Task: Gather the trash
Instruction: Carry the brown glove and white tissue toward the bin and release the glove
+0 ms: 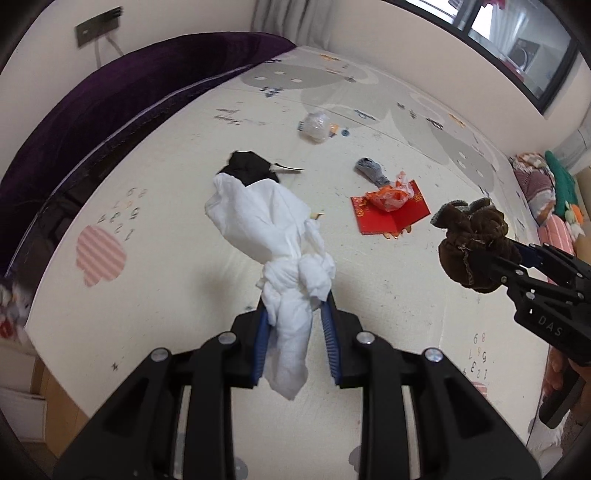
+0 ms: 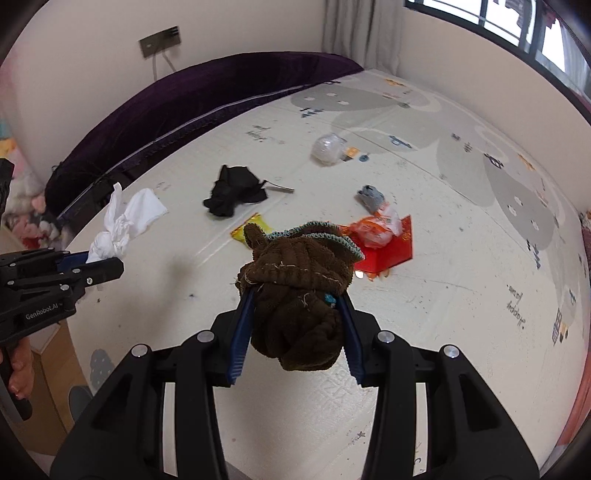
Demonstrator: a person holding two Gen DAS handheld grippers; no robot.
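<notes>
My left gripper (image 1: 294, 314) is shut on a knotted white cloth (image 1: 273, 236) and holds it above the mat; it also shows in the right wrist view (image 2: 122, 221). My right gripper (image 2: 295, 299) is shut on a bunched brown cloth (image 2: 299, 291), also seen in the left wrist view (image 1: 472, 243). On the mat lie a black cloth (image 2: 234, 190), a grey sock (image 2: 371, 195), a crumpled orange-white bag (image 2: 376, 227) on a red envelope (image 2: 391, 251), a yellow wrapper (image 2: 247, 227) and a clear plastic ball (image 2: 327, 147).
A cream play mat (image 2: 461, 295) covers the floor. A dark purple mattress (image 2: 207, 92) lies along the far wall. Soft toys and folded bedding (image 1: 543, 188) sit at the right edge. A window (image 2: 517, 29) is at the upper right.
</notes>
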